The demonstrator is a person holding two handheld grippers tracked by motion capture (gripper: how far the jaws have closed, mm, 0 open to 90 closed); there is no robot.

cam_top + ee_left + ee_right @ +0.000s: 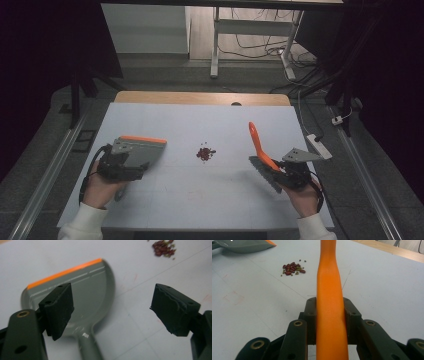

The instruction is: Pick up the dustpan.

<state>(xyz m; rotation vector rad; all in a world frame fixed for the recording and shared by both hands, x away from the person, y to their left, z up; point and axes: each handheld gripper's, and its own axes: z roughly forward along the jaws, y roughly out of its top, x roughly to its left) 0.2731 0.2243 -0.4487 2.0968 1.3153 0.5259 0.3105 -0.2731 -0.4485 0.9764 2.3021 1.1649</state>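
A small pile of red and green beans (205, 153) (163, 248) (292, 268) lies at the middle of the white table. A grey dustpan (145, 147) (82, 290) with an orange lip lies flat on the left. My left gripper (127, 167) (111, 298) stands open just over it, with one jaw above the pan and the handle running down between the jaws, untouched. My right gripper (278, 168) (329, 312) is shut on the orange handle of a brush (257, 142) (328, 277). The handle slants up and away, and the dark bristles rest low by the gripper.
The dustpan (242, 245) shows far off in the right gripper view. A white power strip (320, 146) lies at the table's right edge. The bare white table (200, 200) runs out to a wooden far edge (200, 97), with desk legs and cables on the floor behind.
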